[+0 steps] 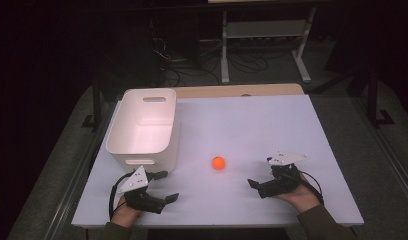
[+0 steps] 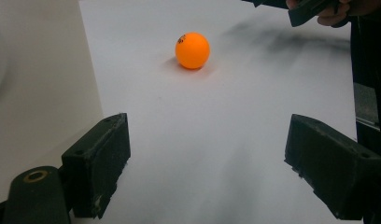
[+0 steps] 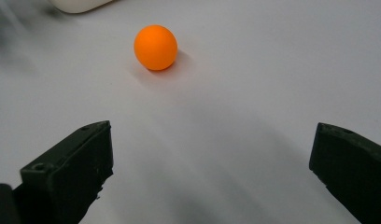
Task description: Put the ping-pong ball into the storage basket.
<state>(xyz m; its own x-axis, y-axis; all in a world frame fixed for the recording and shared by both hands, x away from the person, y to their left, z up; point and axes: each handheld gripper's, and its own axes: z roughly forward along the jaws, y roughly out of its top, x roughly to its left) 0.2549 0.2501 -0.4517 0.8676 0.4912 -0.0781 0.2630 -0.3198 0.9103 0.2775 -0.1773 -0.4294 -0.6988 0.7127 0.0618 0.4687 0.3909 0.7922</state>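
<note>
**Small orange ball waits between two wide-spread grippers**

A small, smooth orange plastic ball (image 1: 218,163), much like a table-tennis ball, sits alone on the white tabletop (image 1: 252,125), a little near of the middle. To its far left stands a white plastic bin with cut-out handles (image 1: 143,127), open at the top and apparently with nothing in it.

The left gripper (image 1: 163,186) rests at the near left, just in front of the bin, its jaws spread wide and holding nothing. In the left gripper view the ball (image 2: 192,50) lies ahead, well apart from the jaws. The right gripper (image 1: 262,173) sits at the near right, jaws likewise released and empty; in the right gripper view the ball (image 3: 155,47) lies ahead and slightly left of centre.

The ball looks very light, hollow and stiff, with a slick round surface. It would likely roll at the slightest nudge and could squirt out of a skewed pinch. The safest hold is probably across its widest middle, jaws level on opposite sides, closed gently so the thin shell is not dented.
</note>
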